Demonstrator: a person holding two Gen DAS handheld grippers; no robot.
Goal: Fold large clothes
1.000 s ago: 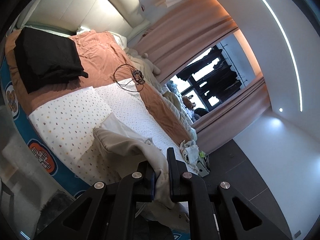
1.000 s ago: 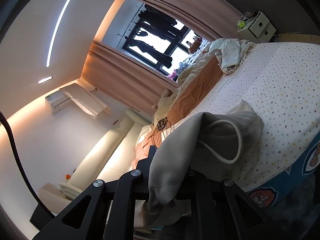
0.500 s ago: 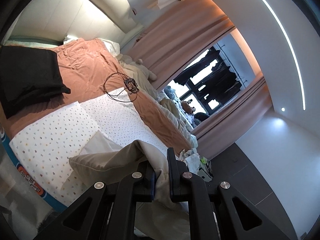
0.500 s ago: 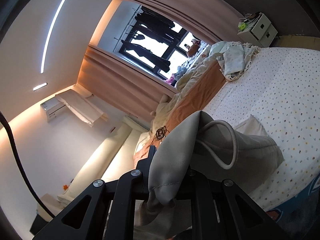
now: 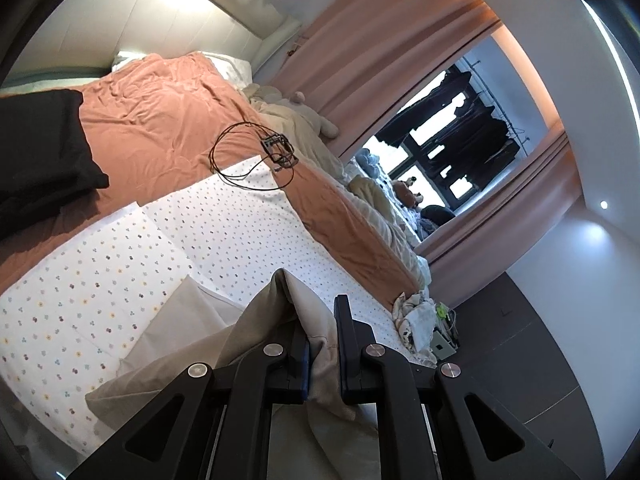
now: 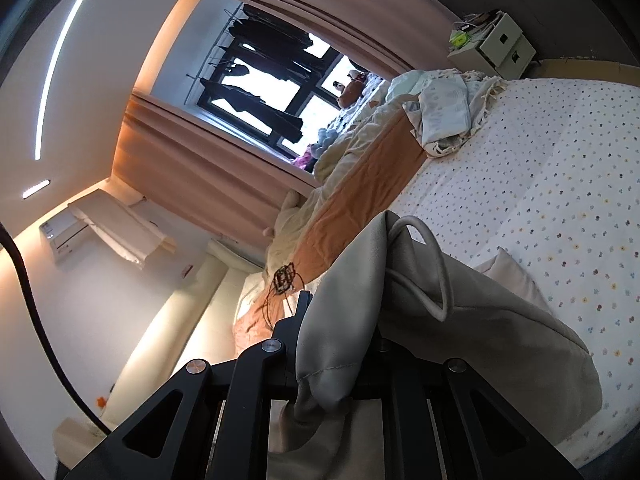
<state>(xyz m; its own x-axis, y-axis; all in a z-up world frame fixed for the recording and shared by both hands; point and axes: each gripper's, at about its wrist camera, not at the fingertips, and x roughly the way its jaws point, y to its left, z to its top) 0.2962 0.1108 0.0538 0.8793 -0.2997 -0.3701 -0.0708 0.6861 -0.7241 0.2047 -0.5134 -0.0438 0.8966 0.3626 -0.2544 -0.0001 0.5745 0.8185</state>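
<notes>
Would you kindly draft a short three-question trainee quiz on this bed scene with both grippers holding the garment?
1. True or false: the left gripper is shut on the beige garment.
2. What lies on the orange blanket near its edge? A) coiled black cable B) book C) mug
3. Fill in: the beige drawcord loop shows in the ___ wrist view, beside the right gripper.

Key
1. True: cloth is pinched between its fingers.
2. A, the coiled black cable.
3. Right.
</notes>
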